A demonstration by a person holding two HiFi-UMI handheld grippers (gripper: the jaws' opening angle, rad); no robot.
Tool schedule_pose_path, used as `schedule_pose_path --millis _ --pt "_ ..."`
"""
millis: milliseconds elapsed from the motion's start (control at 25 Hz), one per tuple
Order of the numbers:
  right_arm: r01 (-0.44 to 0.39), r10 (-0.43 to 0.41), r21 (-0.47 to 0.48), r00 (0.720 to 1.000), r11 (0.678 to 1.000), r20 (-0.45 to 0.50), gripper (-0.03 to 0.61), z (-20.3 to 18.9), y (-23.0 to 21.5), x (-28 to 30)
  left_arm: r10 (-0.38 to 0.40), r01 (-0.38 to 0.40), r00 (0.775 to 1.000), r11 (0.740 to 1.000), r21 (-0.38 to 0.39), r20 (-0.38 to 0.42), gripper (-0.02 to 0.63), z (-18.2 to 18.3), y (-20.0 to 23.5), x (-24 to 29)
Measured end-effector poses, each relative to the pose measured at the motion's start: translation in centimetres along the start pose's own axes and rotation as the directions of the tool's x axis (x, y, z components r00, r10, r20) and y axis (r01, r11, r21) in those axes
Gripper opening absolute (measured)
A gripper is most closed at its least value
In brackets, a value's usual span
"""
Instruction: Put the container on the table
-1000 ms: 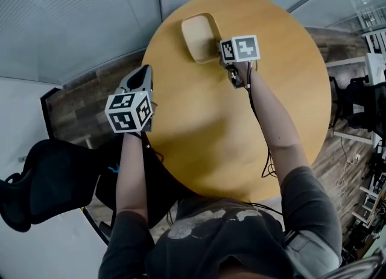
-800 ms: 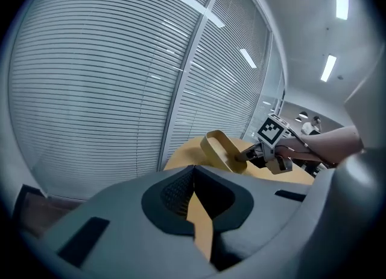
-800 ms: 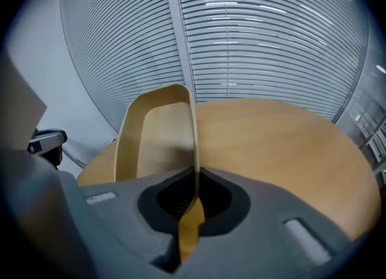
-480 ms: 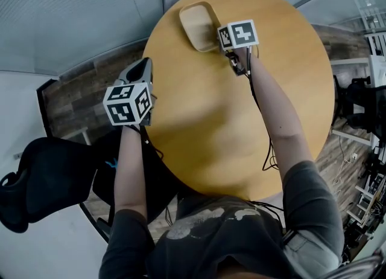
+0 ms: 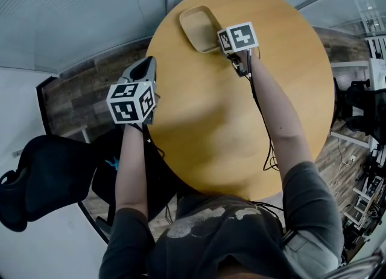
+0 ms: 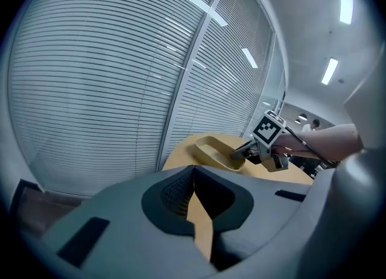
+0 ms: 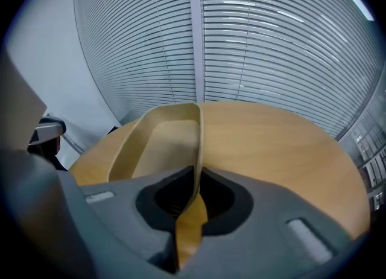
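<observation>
A shallow beige container [image 5: 198, 27] is at the far side of the round wooden table [image 5: 241, 121]. My right gripper [image 5: 218, 43] is shut on the container's near right rim. In the right gripper view the rim [image 7: 199, 145] runs straight between the jaws of that gripper [image 7: 193, 192], and the container's hollow [image 7: 160, 145] lies to the left. I cannot tell whether its base touches the tabletop. My left gripper [image 5: 146, 65] hangs shut and holds nothing beside the table's left edge. From there it looks across at the container [image 6: 214, 149] and the other gripper.
A black chair [image 5: 42, 175] stands at the lower left, off the table. Slatted blinds [image 5: 90, 12] close off the far side. Shelving and dark equipment [image 5: 362, 102] crowd the right. A cable [image 5: 260, 121] trails along the right forearm.
The right gripper and the container have shifted slightly toward the table's far edge. The left gripper has drifted a little to the right beside the table edge.
</observation>
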State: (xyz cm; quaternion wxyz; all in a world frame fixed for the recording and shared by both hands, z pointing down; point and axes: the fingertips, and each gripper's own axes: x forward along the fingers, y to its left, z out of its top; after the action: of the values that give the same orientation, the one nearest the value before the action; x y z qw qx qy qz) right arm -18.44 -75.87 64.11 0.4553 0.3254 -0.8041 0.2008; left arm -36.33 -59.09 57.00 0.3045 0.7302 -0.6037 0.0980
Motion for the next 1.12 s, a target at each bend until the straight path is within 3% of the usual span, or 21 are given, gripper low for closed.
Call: schedule_pose_path --millis 600,800,1120 --pt "0.007 -0.007 -0.001 0.999 1.000 0.041 0.098 -0.3 0.5 -0.3 0.016 -0.016 1.000 1.000 0.015 -0.012 0.006 -0.5 0.5 -0.9" --pt "0.036 -0.035 -0.007 0.994 0.999 0.103 0.098 -0.1 0.3 -2.5 0.000 -0.001 1.000 1.000 0.010 0.010 0.006 0.2 -1.5 -2.0" --pt "0.005 -0.012 0.035 0.983 0.999 0.184 0.098 -0.8 1.1 -8.5 -0.023 0.022 0.999 0.999 0.028 0.033 0.006 1.1 -6.7 -4.5"
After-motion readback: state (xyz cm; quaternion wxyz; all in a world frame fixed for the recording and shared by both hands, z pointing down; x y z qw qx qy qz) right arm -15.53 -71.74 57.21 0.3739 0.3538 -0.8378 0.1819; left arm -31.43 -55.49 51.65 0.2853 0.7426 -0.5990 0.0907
